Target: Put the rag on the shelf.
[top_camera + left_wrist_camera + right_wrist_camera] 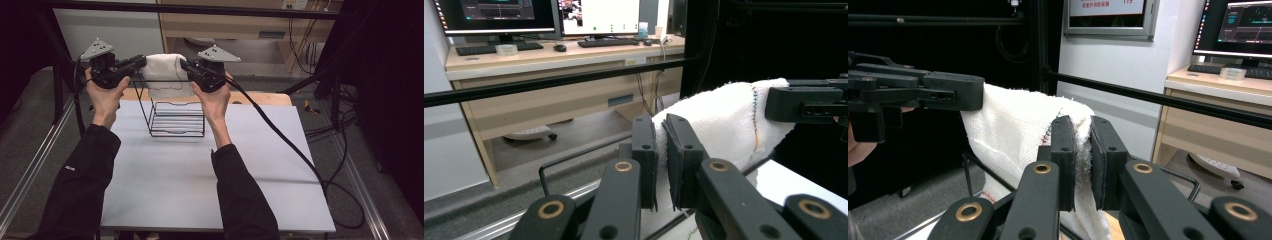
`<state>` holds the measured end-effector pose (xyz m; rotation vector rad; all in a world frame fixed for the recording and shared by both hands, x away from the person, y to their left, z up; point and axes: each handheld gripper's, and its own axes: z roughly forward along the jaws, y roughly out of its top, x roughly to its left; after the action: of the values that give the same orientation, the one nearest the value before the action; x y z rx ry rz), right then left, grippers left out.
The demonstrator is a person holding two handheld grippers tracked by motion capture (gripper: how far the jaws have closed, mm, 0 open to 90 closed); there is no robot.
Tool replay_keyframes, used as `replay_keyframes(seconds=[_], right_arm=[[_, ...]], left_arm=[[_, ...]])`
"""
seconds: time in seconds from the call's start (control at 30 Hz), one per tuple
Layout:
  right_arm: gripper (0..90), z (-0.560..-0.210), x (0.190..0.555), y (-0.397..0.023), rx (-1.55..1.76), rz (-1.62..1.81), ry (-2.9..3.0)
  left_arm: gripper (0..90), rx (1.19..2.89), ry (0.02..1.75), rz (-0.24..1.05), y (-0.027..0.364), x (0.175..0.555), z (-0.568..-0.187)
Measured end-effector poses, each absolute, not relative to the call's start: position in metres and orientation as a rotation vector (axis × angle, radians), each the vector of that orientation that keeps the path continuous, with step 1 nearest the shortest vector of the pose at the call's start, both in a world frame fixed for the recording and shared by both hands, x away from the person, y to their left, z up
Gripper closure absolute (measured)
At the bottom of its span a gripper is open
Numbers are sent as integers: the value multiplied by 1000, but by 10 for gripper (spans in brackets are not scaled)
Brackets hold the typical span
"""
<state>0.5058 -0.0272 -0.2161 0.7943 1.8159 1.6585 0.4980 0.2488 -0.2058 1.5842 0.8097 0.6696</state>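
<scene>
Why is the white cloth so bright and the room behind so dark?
High view: light falls on the table and white cloth; the surroundings stay dim. Left gripper view: cloth sharp, background black. Right gripper view: the close jaws look slightly soft.

One cloth, one wire rack

A white knitted cloth with coloured edge stitching hangs stretched above a black wire rack at the table's far side.
</scene>
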Motion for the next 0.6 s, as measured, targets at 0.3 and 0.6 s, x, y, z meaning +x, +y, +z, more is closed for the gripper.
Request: replay_keyframes(seconds=[0.3,0.6], right_arm=[[822,-221,499,-31,772,1646,1841],[819,-230,488,-33,757,1618,1881]], left_arm=[[832,1608,797,673,248,490,-210],[823,1642,796,650,246,476,-218]])
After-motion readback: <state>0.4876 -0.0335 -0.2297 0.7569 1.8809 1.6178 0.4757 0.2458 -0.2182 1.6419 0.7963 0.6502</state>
